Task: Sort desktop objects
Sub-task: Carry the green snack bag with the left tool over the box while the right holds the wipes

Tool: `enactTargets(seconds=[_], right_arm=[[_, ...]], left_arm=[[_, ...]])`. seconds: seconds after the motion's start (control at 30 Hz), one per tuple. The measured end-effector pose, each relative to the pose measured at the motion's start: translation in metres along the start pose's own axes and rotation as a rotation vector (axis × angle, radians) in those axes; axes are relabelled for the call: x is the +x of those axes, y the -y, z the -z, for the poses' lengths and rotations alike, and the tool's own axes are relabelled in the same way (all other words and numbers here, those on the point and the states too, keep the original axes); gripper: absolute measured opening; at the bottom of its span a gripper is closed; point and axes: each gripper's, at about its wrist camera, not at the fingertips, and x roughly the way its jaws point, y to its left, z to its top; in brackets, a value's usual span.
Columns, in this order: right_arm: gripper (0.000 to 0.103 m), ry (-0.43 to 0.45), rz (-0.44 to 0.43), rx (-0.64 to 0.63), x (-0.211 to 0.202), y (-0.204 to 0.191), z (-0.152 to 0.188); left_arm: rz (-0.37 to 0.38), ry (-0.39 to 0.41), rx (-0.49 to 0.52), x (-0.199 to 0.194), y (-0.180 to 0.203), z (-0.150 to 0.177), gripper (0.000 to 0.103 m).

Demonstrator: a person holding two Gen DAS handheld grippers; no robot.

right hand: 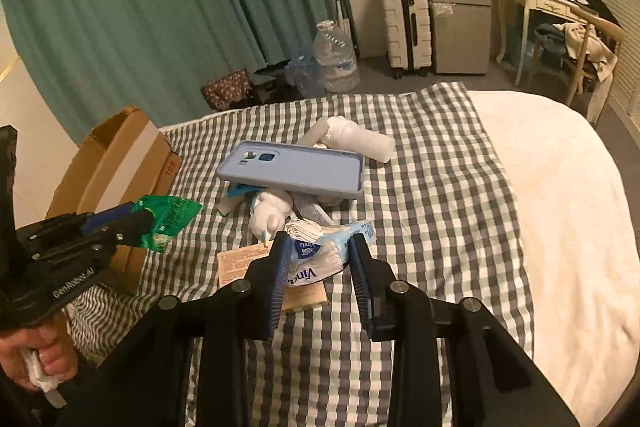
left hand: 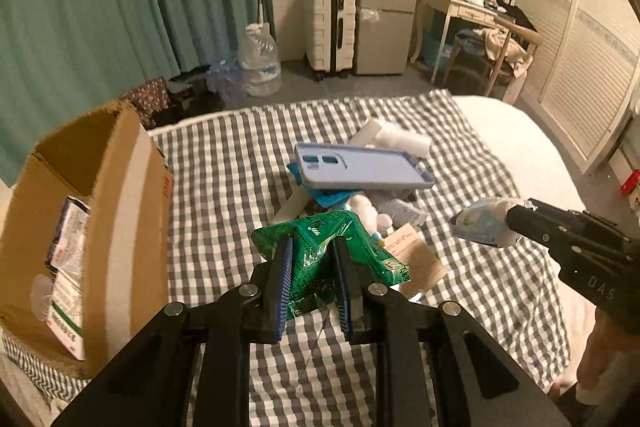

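1. The left gripper (left hand: 311,247) has its jaws clamped on a green foil packet (left hand: 320,259), holding it above the checkered bedspread (left hand: 460,155) just right of the cardboard box (left hand: 116,219).
2. The right gripper (right hand: 320,247) has its jaws clamped on a blue-and-white Vinda tissue pack (right hand: 320,255), held over the bedspread near the pile.
3. The cardboard box stands at the left edge of the bed, flaps up, with medicine cartons (left hand: 68,267) inside.
4. On the bedspread lies a pile: a light-blue phone case (left hand: 360,167) on top, a white bottle (left hand: 400,137) behind it, a blue item (left hand: 332,198) partly under the case, and a tan paper card (left hand: 416,255) at the near side.
5. In the right wrist view a white duck-shaped toy (right hand: 270,211) lies below the phone case, touching it.
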Motion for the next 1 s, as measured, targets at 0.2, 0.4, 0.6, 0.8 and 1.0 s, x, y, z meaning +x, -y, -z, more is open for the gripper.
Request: enactTargets(seconds=[0.2, 0.4, 0.6, 0.8, 1.0], right_arm=[[0.029, 0.057, 0.024, 0.003, -0.037, -0.002, 0.003], [0.029, 0.127, 0.044, -0.013, -0.077, -0.006, -0.004], [0.029, 0.199, 0.053, -0.038, -0.112, -0.019, -0.018], [0.029, 0.248, 0.046, -0.072, -0.131, -0.042, -0.024], [0.029, 0.275, 0.038, -0.131, -0.135, -0.073, -0.027]], left_arm=[[0.004, 0.064, 0.0, -0.033, 0.005, -0.007, 0.019], [0.01, 0.114, 0.001, -0.061, 0.007, -0.011, 0.019], [0.003, 0.163, -0.002, -0.089, 0.005, -0.014, 0.019], [-0.009, 0.192, -0.017, -0.106, -0.008, -0.015, 0.019], [-0.033, 0.206, -0.049, -0.117, -0.034, -0.015, 0.019]])
